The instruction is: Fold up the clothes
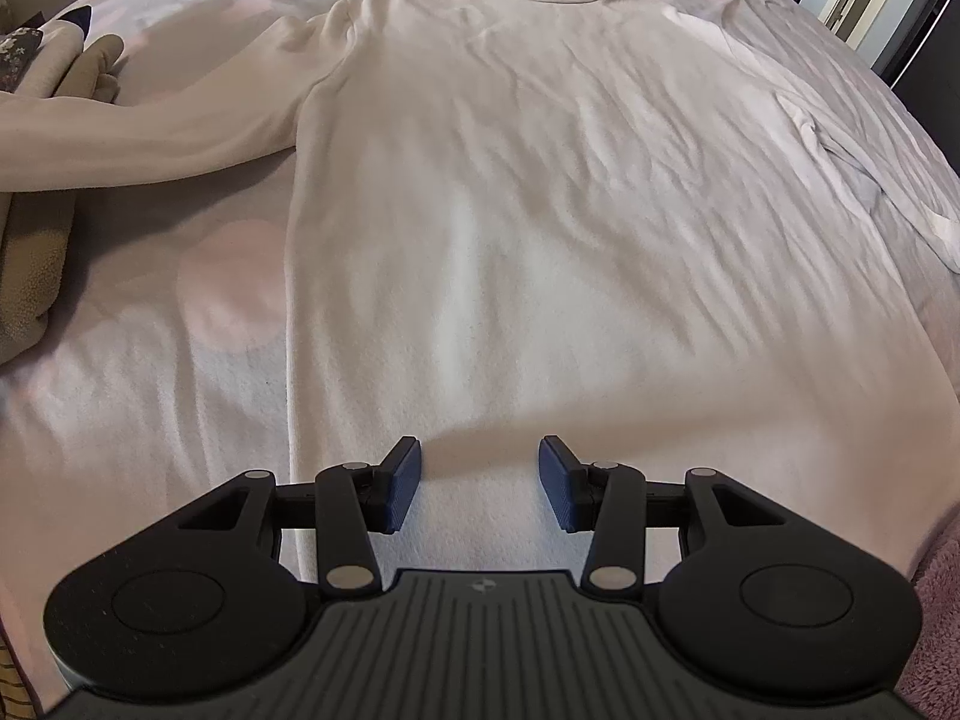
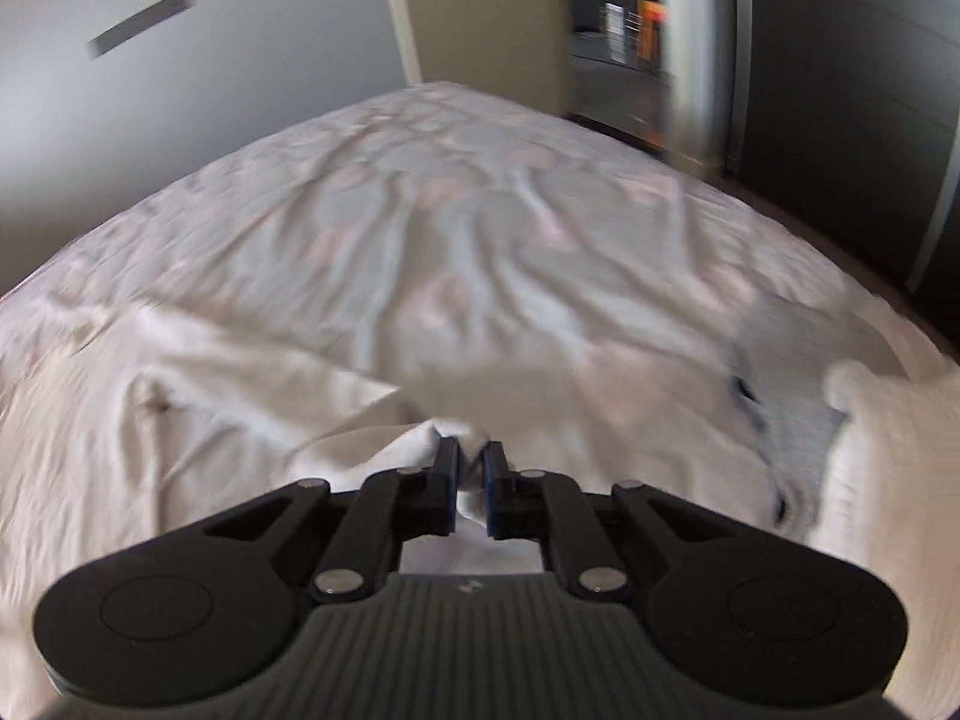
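On bed [image 1: 150,372], sweater [image 1: 480,210] lies collar away.

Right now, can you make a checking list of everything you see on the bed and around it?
Surface: bed sheet, pale with faint pink dots, wrinkled.
Job's things: white long-sleeved top lying flat, collar at the far end, one sleeve stretched toward the left.
Clutter: beige folded clothes at the left edge; a white ribbed garment at the right edge, blurred.
Grippers: left gripper, jaws open over the top's hem, holding nothing; right gripper, jaws shut on a bunch of the top's white cloth.
Cables: nothing seen.
Surroundings: grey wall and a doorway beyond the bed, blurred.
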`<state>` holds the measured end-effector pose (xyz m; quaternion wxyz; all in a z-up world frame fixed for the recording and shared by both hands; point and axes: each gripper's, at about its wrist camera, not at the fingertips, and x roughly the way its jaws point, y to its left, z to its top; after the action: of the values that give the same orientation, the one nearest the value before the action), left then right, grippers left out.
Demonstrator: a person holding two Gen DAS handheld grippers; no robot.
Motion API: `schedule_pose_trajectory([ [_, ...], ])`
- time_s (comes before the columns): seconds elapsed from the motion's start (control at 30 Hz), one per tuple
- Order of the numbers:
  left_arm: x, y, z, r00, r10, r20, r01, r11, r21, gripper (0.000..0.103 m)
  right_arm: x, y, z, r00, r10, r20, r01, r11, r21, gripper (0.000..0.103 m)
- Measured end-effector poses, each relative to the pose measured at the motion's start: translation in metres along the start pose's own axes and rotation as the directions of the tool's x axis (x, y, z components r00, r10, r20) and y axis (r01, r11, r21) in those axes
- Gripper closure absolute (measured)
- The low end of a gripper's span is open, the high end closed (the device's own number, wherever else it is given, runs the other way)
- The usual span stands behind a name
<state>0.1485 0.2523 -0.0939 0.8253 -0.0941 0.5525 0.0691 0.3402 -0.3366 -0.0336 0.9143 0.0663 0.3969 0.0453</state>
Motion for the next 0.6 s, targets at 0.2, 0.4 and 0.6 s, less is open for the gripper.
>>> schedule_pose_trajectory([
  [0.2,0.001,0.001,0.0,1.0,0.009,-0.004,-0.009,1.0,-0.016,0.062,0.037,-0.038,-0.006,0.995,-0.077,-0.065,0.083,0.993,0.088,0.093],
  [0.4,0.003,0.0,0.002,1.0,0.018,-0.006,-0.018,1.0,-0.019,0.062,0.038,-0.046,-0.007,0.986,-0.164,-0.045,0.165,0.985,0.04,0.087],
  [0.6,0.003,0.0,0.001,1.0,0.023,-0.006,-0.023,1.0,-0.012,0.062,0.002,-0.024,-0.034,0.993,-0.116,0.035,0.119,0.989,-0.089,0.086],
])
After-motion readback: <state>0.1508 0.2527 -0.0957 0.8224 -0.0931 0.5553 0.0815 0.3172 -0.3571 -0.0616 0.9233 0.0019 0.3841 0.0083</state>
